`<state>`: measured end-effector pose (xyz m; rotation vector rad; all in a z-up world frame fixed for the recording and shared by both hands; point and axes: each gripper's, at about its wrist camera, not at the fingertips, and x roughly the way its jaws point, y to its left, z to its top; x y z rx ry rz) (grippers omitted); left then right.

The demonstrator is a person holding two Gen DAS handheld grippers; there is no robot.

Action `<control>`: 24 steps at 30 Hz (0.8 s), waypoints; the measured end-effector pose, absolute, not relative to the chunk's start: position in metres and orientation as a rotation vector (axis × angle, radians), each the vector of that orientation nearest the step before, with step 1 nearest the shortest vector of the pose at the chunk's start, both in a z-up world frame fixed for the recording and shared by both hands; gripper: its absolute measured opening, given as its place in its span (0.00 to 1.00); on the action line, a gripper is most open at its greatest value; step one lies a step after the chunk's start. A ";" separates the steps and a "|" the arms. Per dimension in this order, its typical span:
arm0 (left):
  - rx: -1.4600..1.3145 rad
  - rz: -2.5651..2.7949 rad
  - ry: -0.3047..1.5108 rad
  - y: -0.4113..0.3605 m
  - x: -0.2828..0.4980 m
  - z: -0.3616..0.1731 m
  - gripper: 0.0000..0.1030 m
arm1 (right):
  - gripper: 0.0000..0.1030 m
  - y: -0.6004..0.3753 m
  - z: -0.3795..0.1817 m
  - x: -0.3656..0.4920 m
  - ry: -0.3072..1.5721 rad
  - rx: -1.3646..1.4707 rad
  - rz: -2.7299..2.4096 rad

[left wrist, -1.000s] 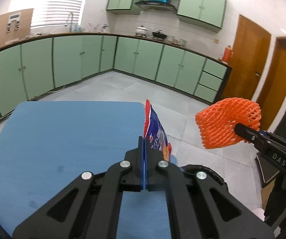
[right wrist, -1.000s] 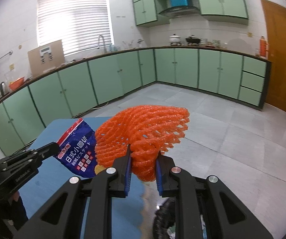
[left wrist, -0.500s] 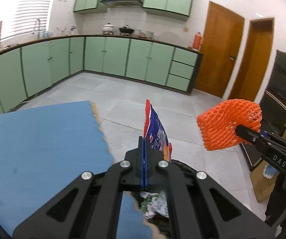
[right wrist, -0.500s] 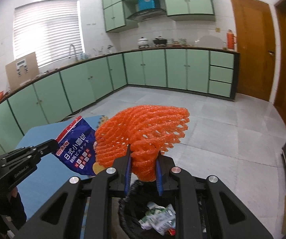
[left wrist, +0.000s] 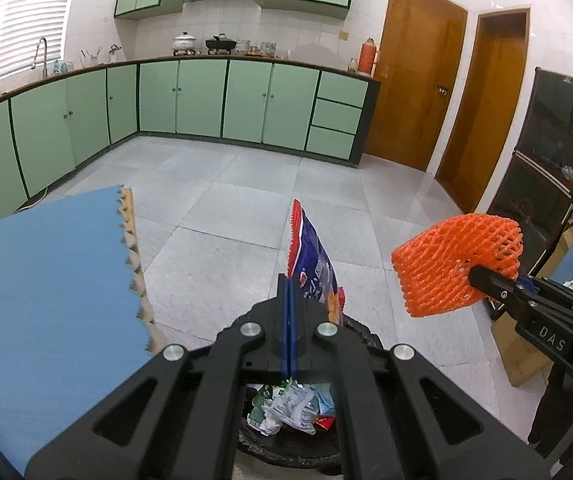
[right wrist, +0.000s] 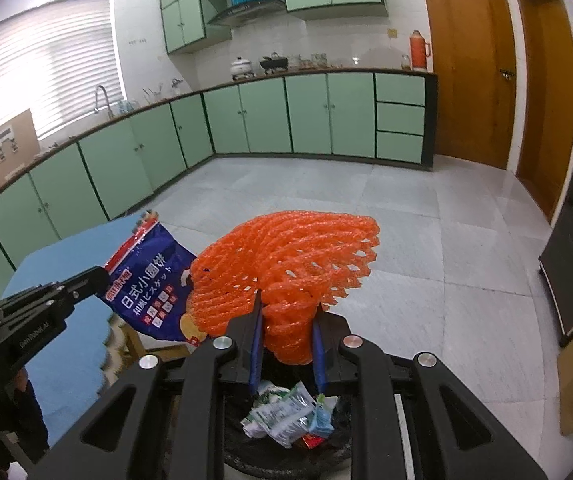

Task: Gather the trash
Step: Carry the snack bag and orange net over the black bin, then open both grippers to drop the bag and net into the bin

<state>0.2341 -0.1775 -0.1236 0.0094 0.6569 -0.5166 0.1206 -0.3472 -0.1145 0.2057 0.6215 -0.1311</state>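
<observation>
My left gripper point(left wrist: 288, 280) is shut on a blue snack bag point(left wrist: 312, 260) with a red serrated top, seen edge-on. The same snack bag point(right wrist: 150, 280) shows its printed face in the right wrist view, pinched by the left gripper point(right wrist: 102, 276). My right gripper point(right wrist: 286, 308) is shut on an orange foam fruit net point(right wrist: 286, 256), squeezed between its blue pads. The orange net point(left wrist: 454, 260) hangs at the right in the left wrist view, in the right gripper point(left wrist: 474, 274). Both items hang above a black trash bin point(right wrist: 254, 464) holding crumpled wrappers point(right wrist: 286, 412).
A blue table point(left wrist: 46, 300) with a jagged foam edge lies to the left of the bin point(left wrist: 286, 448). Grey tiled floor point(left wrist: 226, 208) stretches toward green cabinets point(left wrist: 246, 100) and wooden doors point(left wrist: 414, 80). A cardboard box point(left wrist: 518, 360) and a dark glass cabinet point(left wrist: 546, 160) stand at the right.
Both grippers have swung right off the blue table with their items still held, and sunk a little. The trash bin and its wrappers have come into view beneath them.
</observation>
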 end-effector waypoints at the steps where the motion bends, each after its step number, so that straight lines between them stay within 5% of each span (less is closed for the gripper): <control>1: 0.013 -0.516 0.666 -0.179 0.235 -0.128 0.00 | 0.19 -0.350 -0.119 0.119 0.630 0.210 -0.133; 13: 0.035 -0.533 0.806 -0.193 0.248 -0.171 0.02 | 0.21 -0.356 -0.169 0.139 0.763 0.230 -0.150; 24: 0.031 -0.532 0.848 -0.196 0.255 -0.182 0.15 | 0.36 -0.363 -0.203 0.157 0.864 0.242 -0.154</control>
